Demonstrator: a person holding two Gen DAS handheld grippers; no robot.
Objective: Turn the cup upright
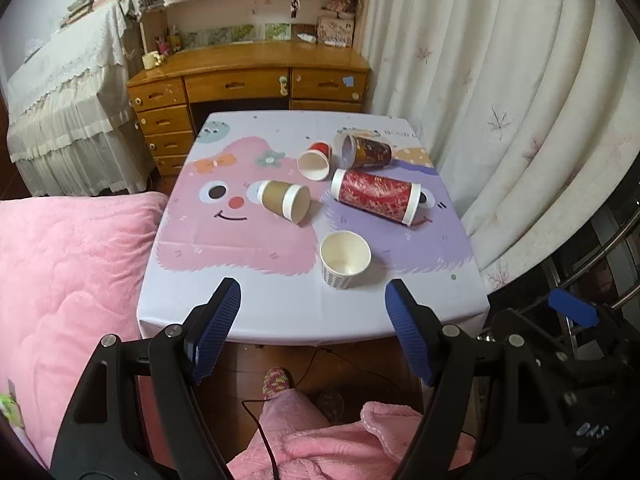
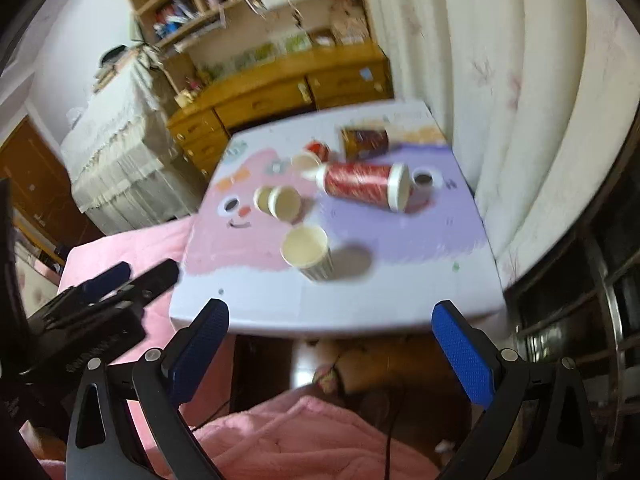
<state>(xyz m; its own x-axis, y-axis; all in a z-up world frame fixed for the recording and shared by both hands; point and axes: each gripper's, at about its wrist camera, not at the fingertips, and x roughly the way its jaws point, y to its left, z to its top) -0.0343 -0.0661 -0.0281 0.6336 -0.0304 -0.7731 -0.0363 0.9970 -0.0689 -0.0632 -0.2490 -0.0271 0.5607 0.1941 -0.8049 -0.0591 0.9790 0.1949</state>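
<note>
A white paper cup (image 1: 345,258) stands upright near the table's front edge; it also shows in the right wrist view (image 2: 307,252). Behind it lie a tan cup (image 1: 285,200), a tall red patterned cup (image 1: 376,196), a small red cup (image 1: 316,161) and a dark brown cup (image 1: 366,152), all on their sides. My left gripper (image 1: 313,300) is open and empty, above the table's front edge. My right gripper (image 2: 330,320) is open and empty, back from the front edge. The right wrist view is blurred.
The small table (image 1: 240,312) has a cartoon cloth. A pink bed (image 1: 60,272) lies to its left, white curtains (image 1: 520,120) to its right, a wooden desk (image 1: 248,80) behind. The person's pink-clad legs (image 1: 312,440) are below the front edge.
</note>
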